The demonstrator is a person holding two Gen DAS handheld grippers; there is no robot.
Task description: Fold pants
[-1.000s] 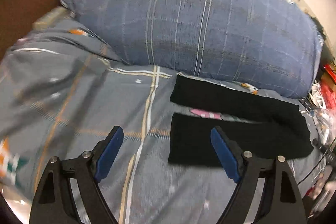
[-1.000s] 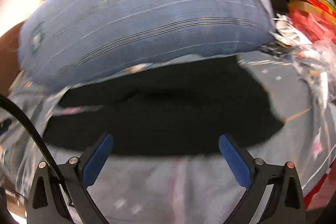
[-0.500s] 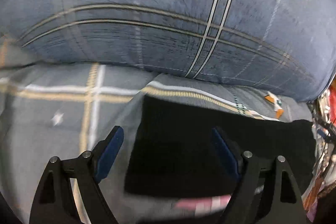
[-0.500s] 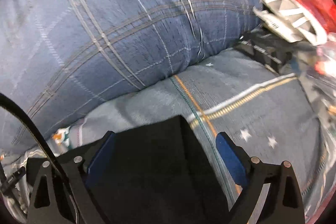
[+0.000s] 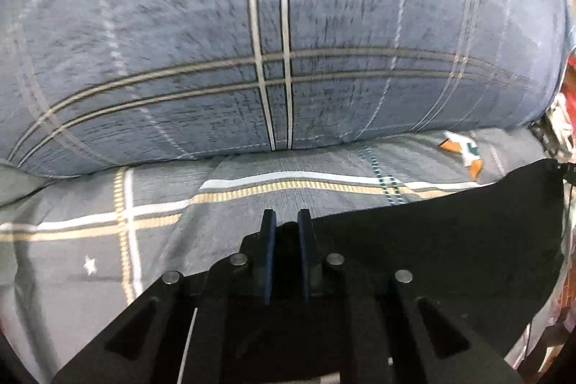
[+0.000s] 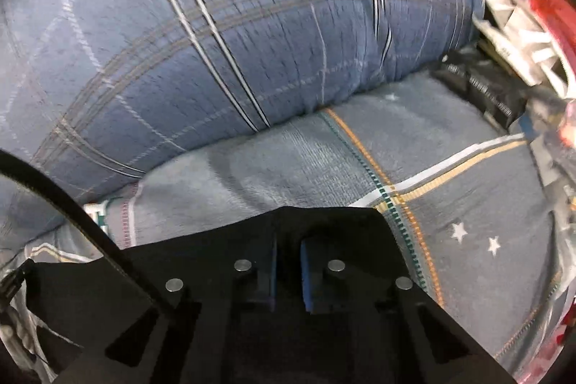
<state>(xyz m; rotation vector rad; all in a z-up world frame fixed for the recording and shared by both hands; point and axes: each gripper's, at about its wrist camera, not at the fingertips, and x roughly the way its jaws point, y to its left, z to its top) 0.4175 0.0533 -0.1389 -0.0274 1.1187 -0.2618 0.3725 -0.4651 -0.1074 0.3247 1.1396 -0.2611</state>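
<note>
With both claws pinched down on cloth, this looks like the gripping step that comes just ahead of a fold. Over on the left, the left claw [image 5: 286, 222] has its blue pads drawn nearly together, with a peak of the black soft-fabric pants [image 5: 450, 247] nipped between them at the garment's far left corner; from there the pants spread away to the right over the grey checked bed sheet with stars [image 5: 108, 240], stopping short of the big blue plaid pillow [image 5: 273, 35] that bulks up behind. Moving right, the right claw [image 6: 288, 254] is likewise closed to a narrow slit on the far edge of the same pants, near their right corner, and bare sheet runs on beyond it toward the clutter at the bedside. By my reckoning the next move calls for lifting both corners together, level and taut, and carrying them over the rest of the pants without either pinch slipping.
</note>
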